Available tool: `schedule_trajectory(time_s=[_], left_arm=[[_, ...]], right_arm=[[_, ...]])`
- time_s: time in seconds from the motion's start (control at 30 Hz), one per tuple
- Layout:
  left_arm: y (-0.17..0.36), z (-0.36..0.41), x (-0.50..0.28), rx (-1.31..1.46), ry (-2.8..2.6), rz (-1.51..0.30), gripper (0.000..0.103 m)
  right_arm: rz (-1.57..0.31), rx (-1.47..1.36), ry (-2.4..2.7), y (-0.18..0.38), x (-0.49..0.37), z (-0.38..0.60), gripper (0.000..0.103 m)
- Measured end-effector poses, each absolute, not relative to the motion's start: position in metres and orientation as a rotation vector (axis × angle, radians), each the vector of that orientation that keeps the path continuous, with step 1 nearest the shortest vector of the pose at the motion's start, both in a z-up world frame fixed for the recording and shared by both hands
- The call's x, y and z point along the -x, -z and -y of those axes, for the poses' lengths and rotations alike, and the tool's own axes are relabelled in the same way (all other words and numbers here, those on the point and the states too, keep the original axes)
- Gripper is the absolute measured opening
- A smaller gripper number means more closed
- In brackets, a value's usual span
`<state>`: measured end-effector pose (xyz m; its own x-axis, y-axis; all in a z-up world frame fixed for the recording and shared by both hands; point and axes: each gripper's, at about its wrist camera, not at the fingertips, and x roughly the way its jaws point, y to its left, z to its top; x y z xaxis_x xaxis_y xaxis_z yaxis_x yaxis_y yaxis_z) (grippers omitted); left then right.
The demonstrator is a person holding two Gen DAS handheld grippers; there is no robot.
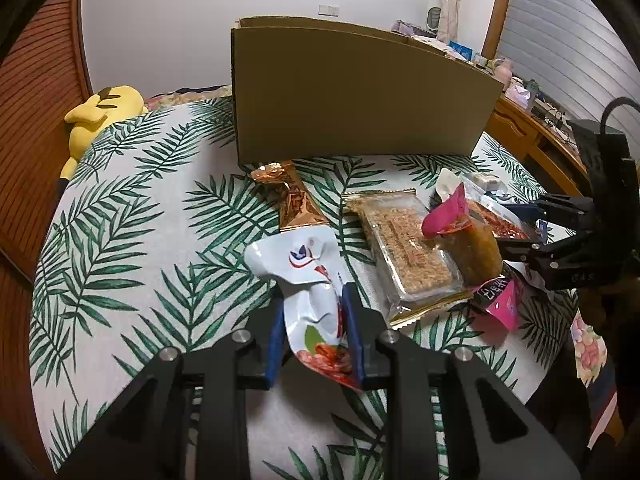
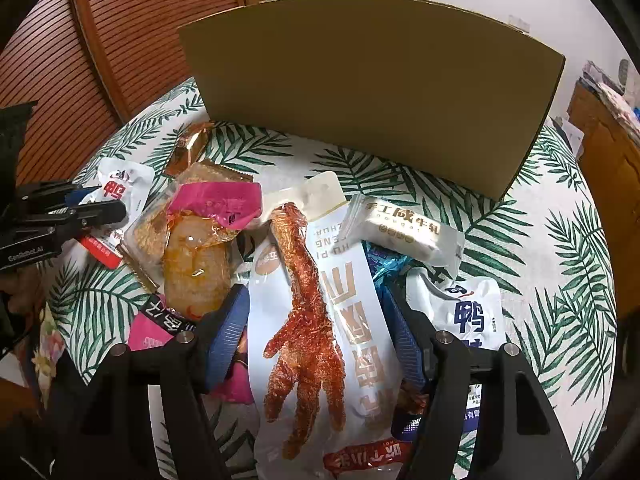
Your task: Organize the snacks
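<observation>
— Two grippers over one cloth; what does it look like?

— White with green palm fronds, the leaf-print cloth [image 1: 132,216] fills the middle of both views. A cardboard box [image 1: 352,92] stands upright on it at upper centre, plain side facing the cameras.

— And the room?

— Slatted wooden panels [image 1: 36,128] run down the left edge of the left wrist view, a white wall [image 1: 168,24] lies behind the box, and a cluttered wooden desk [image 1: 532,128] sits at the right edge. A yellow plush toy [image 1: 100,112] lies at the cloth's upper left border.

— The snacks?

— Heaped in front of the box. The left gripper [image 1: 316,320], at lower centre, pinches a crumpled white snack pouch [image 1: 304,280] between its blue pads. Behind it lies a copper-foil wrapper [image 1: 294,200], and to the right a clear-wrapped cracker bar [image 1: 408,248].

— The other tool?

— The right gripper [image 2: 316,340] stands spread at lower centre, its pads on either side of a chicken-foot packet [image 2: 316,320]; I cannot tell whether they touch it.
</observation>
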<state>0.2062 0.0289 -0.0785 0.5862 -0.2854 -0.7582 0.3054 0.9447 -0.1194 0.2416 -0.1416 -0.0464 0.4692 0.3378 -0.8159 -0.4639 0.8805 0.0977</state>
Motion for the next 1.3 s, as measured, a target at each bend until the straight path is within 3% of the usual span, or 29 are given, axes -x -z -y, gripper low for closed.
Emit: schedule_trajectory(time_s=[0.13,0.43,0.5,0.57,1.3], left_arm=[[0.079,-0.028,-0.205,-0.013,0.35,-0.871,0.021],[0.077,-0.03,-0.2,0.001,0.341,-0.845,0.019],[0.078,-0.031,-0.199,0.004,0.341,-0.845,0.019],[0.078,-0.031,-0.2,0.008,0.341,-0.846,0.019],[0.078,-0.034,-0.196,0.025,0.348,-0.827,0.018]], right_arm=[[-0.97,0.174,-0.499,0.046,-0.243,0.139,0.068],[-0.941,0.157,-0.515,0.041,-0.237,0.14,0.05],[-0.911,0.137,-0.502,0.035,-0.235,0.146,0.022],[-0.912,0.073,-0.527,0.028,-0.236,0.155,0.017],[-0.875,0.046,-0.546,0.008,-0.226,0.158,0.009]])
